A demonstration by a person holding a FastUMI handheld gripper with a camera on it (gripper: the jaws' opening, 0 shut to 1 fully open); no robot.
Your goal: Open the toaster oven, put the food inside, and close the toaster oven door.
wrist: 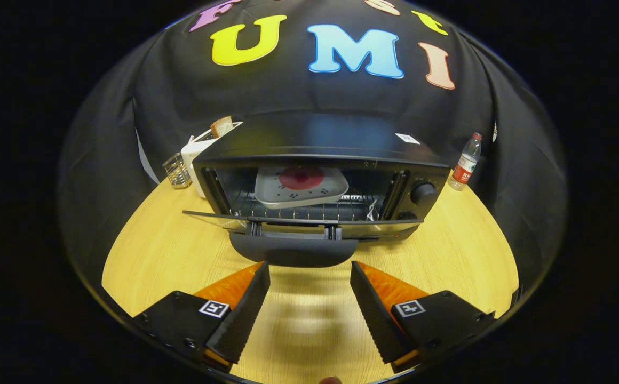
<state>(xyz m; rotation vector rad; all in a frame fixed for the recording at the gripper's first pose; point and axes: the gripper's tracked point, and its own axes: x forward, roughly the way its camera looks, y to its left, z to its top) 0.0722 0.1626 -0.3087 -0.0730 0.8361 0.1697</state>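
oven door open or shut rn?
Open: the toaster oven door is folded down flat, plate visible on the rack. Gripper fingers open, just short of its handle.

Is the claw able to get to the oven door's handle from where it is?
Probably yes. The claw is open, and the handle of the dropped-open door sits just ahead of its fingertips, with only bare table between them.

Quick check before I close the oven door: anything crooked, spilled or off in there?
Nothing spilled. The plate with the food sits slightly tilted on the rack inside the toaster oven. The door hangs open, its handle just ahead of the open, empty gripper.
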